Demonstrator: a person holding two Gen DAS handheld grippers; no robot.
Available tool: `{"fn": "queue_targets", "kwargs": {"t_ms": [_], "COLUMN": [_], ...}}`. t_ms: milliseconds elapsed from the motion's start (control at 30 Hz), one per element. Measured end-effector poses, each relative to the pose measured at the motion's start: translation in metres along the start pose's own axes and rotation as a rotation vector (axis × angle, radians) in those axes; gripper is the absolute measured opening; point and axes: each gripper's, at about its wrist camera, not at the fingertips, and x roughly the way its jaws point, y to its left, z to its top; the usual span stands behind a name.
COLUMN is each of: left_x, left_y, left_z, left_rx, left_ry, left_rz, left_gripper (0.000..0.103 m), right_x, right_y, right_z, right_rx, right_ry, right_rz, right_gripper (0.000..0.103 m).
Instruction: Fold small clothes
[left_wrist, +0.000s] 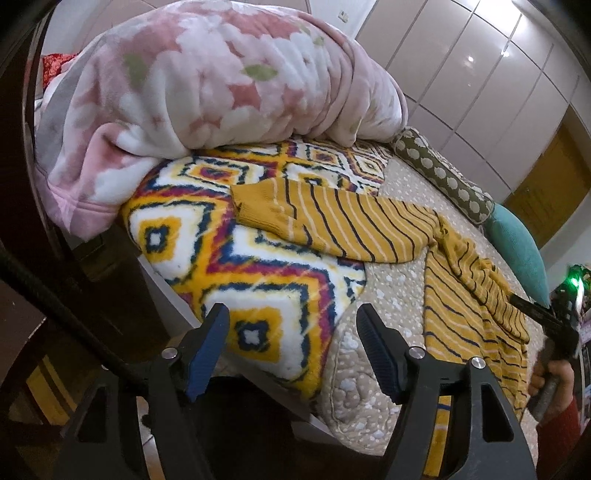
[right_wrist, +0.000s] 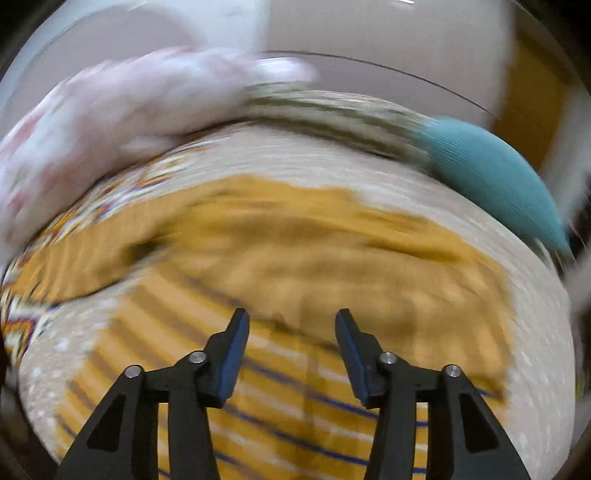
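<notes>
A small mustard-yellow sweater with dark and white stripes (left_wrist: 369, 229) lies spread on the bed, one sleeve reaching left onto a patterned blanket. My left gripper (left_wrist: 291, 325) is open and empty, above the bed's near corner, left of the sweater's body. My right gripper (right_wrist: 291, 325) is open and empty, just above the sweater (right_wrist: 295, 258); that view is motion-blurred. In the left wrist view the right gripper (left_wrist: 535, 314) shows at the far right, at the sweater's right edge.
A yellow, white and blue patterned blanket (left_wrist: 229, 266) covers the bed's left part over a beige dotted quilt (left_wrist: 388, 302). A bulky pink floral blanket (left_wrist: 207, 92) is piled behind. A dotted bolster (left_wrist: 443, 177) and teal pillow (left_wrist: 517, 247) lie far right.
</notes>
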Motion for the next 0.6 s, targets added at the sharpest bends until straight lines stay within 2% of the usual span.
{"fn": "queue_targets", "kwargs": {"t_ms": [167, 200, 300, 367, 400, 467, 533, 600], "left_x": [0.01, 0.012, 0.015, 0.014, 0.012, 0.01, 0.006, 0.002], "left_y": [-0.015, -0.018, -0.029, -0.034, -0.037, -0.04, -0.039, -0.035], "left_z": [-0.005, -0.006, -0.008, -0.009, -0.008, -0.006, -0.002, 0.006], "left_rx": [0.023, 0.027, 0.04, 0.05, 0.056, 0.062, 0.057, 0.044], "left_ry": [0.039, 0.046, 0.061, 0.06, 0.058, 0.052, 0.037, 0.009], "left_rz": [-0.015, -0.016, -0.016, -0.01, -0.005, 0.008, 0.019, 0.043], "left_gripper": [0.07, 0.07, 0.07, 0.07, 0.07, 0.07, 0.07, 0.07], "right_x": [0.001, 0.004, 0.022, 0.032, 0.036, 0.044, 0.043, 0.04], "right_y": [-0.161, -0.178, -0.214, -0.221, -0.219, -0.214, -0.212, -0.216], "right_z": [-0.022, -0.026, -0.041, -0.046, -0.045, -0.041, -0.038, -0.04], "right_rx": [0.4, 0.443, 0.559, 0.61, 0.613, 0.595, 0.567, 0.548], "right_ry": [0.032, 0.044, 0.092, 0.089, 0.09, 0.11, 0.109, 0.118], "right_rz": [-0.176, -0.184, -0.124, -0.005, 0.036, 0.108, 0.063, -0.049], "right_gripper": [0.063, 0.063, 0.063, 0.063, 0.05, 0.016, 0.014, 0.012]}}
